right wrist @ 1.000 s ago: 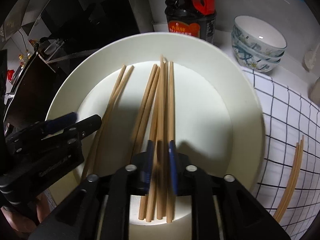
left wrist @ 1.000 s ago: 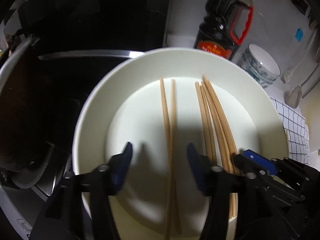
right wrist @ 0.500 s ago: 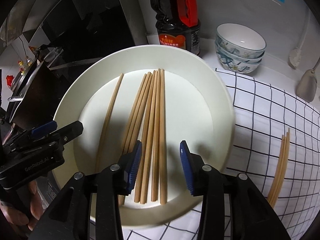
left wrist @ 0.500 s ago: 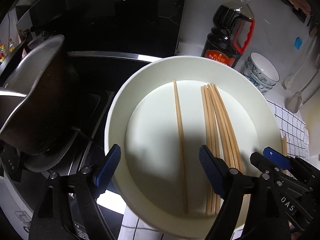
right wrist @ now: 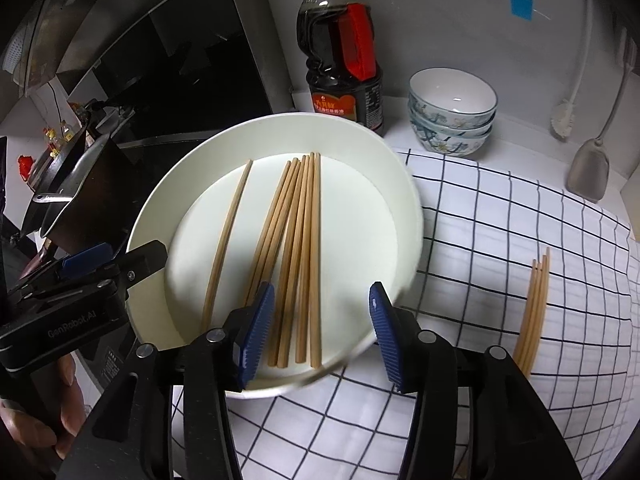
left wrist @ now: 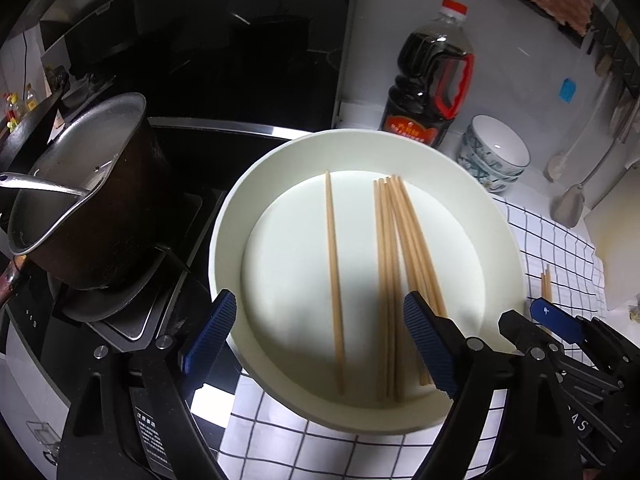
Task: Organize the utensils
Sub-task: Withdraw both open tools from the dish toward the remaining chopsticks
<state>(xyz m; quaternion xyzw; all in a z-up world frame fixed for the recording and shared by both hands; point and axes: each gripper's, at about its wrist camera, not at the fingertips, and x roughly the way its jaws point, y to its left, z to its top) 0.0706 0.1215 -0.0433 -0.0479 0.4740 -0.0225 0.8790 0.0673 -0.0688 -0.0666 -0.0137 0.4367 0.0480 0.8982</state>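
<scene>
Both my grippers — left gripper [left wrist: 320,344], right gripper [right wrist: 322,330] — are opening, empty, above chopsticks [right wrist: 298,256] lying mid-plate [right wrist: 400,184].

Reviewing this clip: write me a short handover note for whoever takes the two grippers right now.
Left gripper: jaws opening, nothing held.
Right gripper: jaws opening, nothing pressed between the pads.
White plate sits on the checked cloth; on it lie a bundle of chopsticks and a separate pair toward the stove side.
Done: those chopsticks are on the plate.
Left: the loose chopsticks on the cloth, probably next to collect.
</scene>
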